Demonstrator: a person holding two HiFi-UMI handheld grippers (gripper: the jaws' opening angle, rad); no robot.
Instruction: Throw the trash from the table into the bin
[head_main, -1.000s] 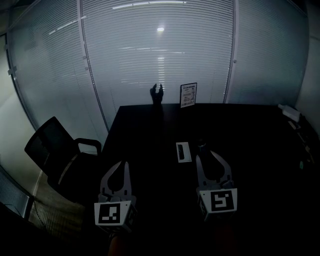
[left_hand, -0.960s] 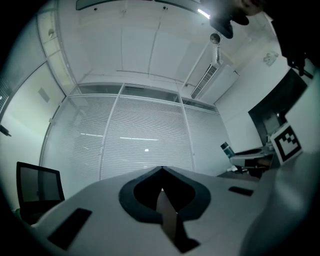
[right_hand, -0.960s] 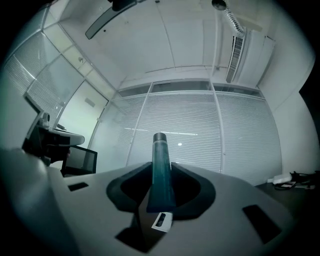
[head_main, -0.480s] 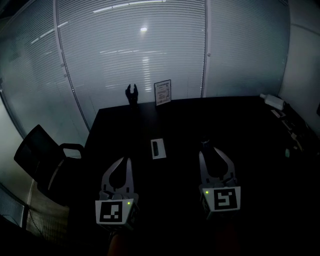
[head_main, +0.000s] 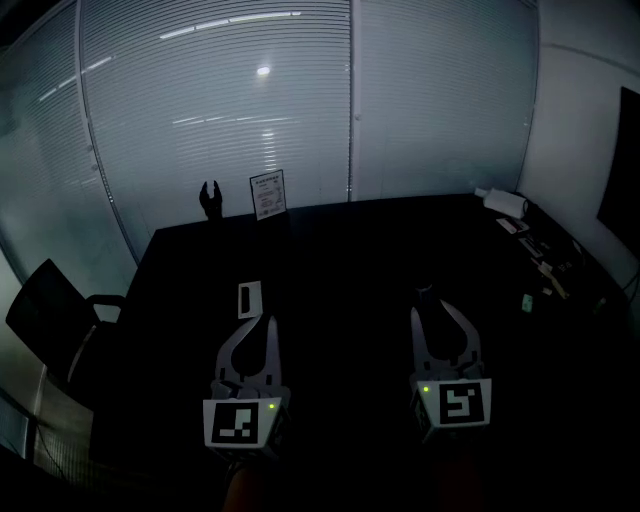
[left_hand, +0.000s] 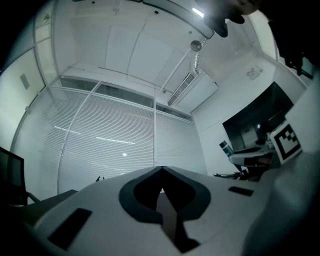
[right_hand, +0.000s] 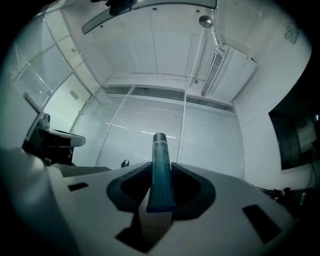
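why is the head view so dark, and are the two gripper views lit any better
Head view: the table is underexposed to near black against the bright blinds, which carry a round glare spot. Left gripper view: brighter, but fisheye-bent wall lines and black corners. Right gripper view: same warp and vignette; the tube in the right gripper reads clearly.

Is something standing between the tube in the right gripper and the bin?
The bin is in no view. Ahead of the tube, which the right gripper holds, only the bare dark table shows.
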